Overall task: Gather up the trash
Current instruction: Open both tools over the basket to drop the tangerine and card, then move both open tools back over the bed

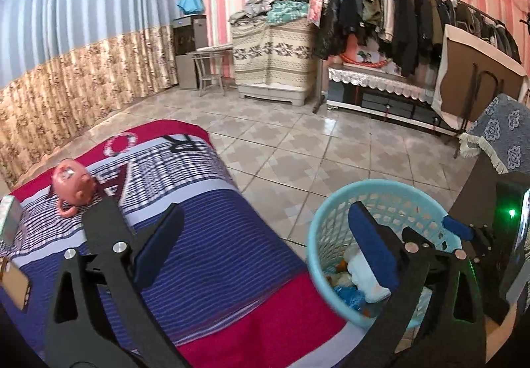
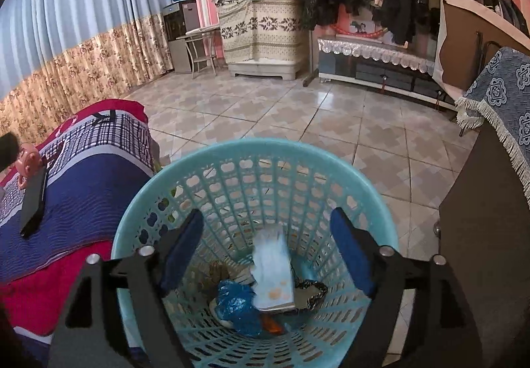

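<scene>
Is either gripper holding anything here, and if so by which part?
Nothing is held. The left gripper and right gripper are both open and empty above the basket.

- A light blue plastic basket [image 2: 255, 169] with lattice walls stands upright on the tiled floor, just beside a bed.
- Inside it, a pale blue and white packet [image 2: 273, 272] leans tilted, its image blurred.
- A crumpled blue plastic bag [image 2: 237, 305] lies at the bottom, left of the packet.
- A black-rimmed piece [image 2: 309, 293] lies to the right, and something orange [image 2: 271, 325] is below.
</scene>
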A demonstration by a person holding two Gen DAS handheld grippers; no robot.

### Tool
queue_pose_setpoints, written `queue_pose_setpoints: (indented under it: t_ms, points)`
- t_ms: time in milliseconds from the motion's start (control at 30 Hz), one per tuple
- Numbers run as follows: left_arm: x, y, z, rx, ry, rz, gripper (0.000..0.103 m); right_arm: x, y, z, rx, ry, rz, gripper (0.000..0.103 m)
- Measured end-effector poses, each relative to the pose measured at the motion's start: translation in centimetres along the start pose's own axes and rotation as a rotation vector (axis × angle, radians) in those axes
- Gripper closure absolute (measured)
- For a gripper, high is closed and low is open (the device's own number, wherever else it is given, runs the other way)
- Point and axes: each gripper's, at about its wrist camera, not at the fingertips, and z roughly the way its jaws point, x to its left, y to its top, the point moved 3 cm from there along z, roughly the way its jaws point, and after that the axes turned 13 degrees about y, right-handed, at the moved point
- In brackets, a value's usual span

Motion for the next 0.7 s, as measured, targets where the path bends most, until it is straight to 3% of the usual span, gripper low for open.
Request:
queue_pose_setpoints:
  t_ms: [133,267,700]
  points:
    - [2.6,-0.4,-1.6,-0.012,0.034,-0.037,0.006,1.0,0.2,-1.7,-0.033,-0.026,-0.019,0.009]
    - [6.0,-1.2,-3.2,-0.032,0.079,-0.078,0.006,2.5,0.3,-3.6,-0.06,-0.018,-0.026,0.008]
    - [18.9,-4.9,-8.2,-0.062,0.226,-0.199,0.006,13.2,-1.9,-9.1,-0.163,0.19,-0.077,0.004]
